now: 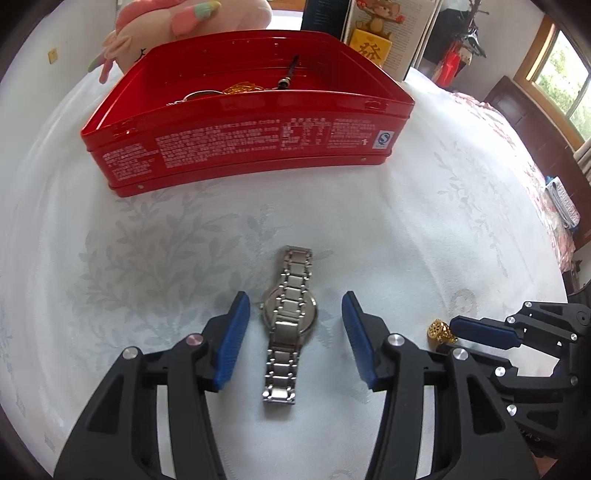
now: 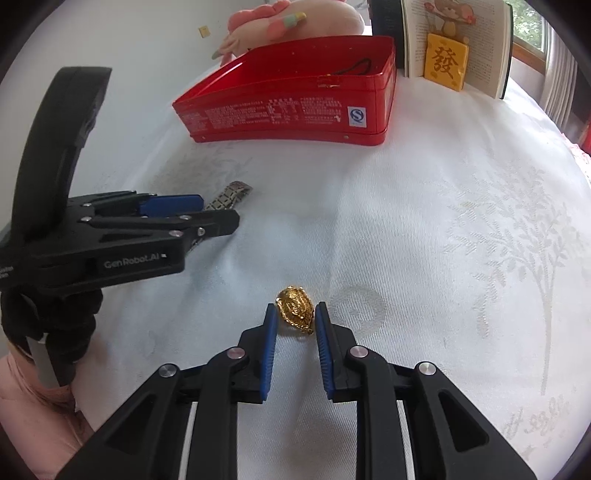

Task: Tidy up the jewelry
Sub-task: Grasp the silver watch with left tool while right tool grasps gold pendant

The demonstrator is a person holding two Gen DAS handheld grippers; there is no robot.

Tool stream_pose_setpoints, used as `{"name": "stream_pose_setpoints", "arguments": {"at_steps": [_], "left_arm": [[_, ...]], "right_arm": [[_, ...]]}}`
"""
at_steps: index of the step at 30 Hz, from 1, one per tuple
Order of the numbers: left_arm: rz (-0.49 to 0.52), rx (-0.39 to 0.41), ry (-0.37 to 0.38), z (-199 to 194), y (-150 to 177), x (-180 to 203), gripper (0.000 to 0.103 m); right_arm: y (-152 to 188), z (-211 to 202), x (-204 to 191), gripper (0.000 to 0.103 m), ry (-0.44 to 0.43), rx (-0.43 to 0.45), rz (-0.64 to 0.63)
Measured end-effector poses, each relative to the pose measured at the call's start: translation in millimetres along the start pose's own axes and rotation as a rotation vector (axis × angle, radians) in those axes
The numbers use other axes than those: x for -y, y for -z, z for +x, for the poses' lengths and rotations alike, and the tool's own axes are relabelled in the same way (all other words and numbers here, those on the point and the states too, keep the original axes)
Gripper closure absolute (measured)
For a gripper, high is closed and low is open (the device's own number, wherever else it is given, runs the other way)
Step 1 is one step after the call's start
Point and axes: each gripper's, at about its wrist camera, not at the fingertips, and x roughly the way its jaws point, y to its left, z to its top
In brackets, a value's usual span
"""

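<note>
A silver metal watch (image 1: 289,325) lies face down on the white tablecloth, between the open jaws of my left gripper (image 1: 295,302), which touch nothing. Its strap end also shows in the right wrist view (image 2: 231,197). A gold pendant (image 2: 295,309) lies on the cloth between the tips of my right gripper (image 2: 295,310), whose jaws stand close on either side of it; I cannot tell if they touch it. The pendant also shows in the left wrist view (image 1: 439,330). A red open tin (image 1: 258,147) stands further back and holds gold pieces and a dark cord.
Behind the tin stand a pink plush toy (image 1: 184,22), an open book (image 2: 461,40) and a yellow block with a red character (image 2: 445,61). The round table's edge (image 1: 546,266) drops off at the right, with wooden furniture and a window beyond.
</note>
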Motion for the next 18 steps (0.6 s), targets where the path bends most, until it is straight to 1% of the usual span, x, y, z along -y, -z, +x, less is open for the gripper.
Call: {"name": "stream_pose_setpoints", "arguments": {"at_steps": [1,3,4,5,6,10,12,15,18], "left_arm": [[0.006,-0.002,-0.009,1.4,-0.5,2.5,0.053],[0.022,0.001,-0.027,3.0,-1.4,7.2,0.06],[0.026,0.003,-0.034,3.0,-0.1,9.1,0.067],[0.029,0.003,-0.031,3.7,-0.7,10.1,0.071],[0.032,-0.001,-0.015,4.1,-1.1,11.2,0.071],[0.038,0.006,-0.01,4.6,-1.6,10.8,0.072],[0.022,0.006,0.016,3.3,-2.8,7.5,0.072],[0.002,0.009,0.056,-3.0,3.3,1.4,0.072],[-0.006,0.029,0.077,-11.9,3.4,-6.5,0.072]], "right_arm": [[0.2,0.1,-0.6,0.082,0.002,0.001,-0.003],[0.3,0.2,-3.0,0.084,0.017,0.002,-0.015],[0.2,0.4,-4.1,0.084,0.025,0.004,-0.021],[0.1,0.4,-5.1,0.085,0.03,0.004,-0.025],[-0.1,-0.1,-6.1,0.085,0.035,0.006,-0.027],[-0.9,-2.8,-5.6,0.085,0.024,0.017,-0.012],[-0.8,-6.5,-5.1,0.088,0.014,0.029,-0.004],[-1.8,-11.7,-4.5,0.088,0.003,0.047,0.004],[-4.1,-18.4,-5.0,0.088,-0.001,0.067,0.005]]}}
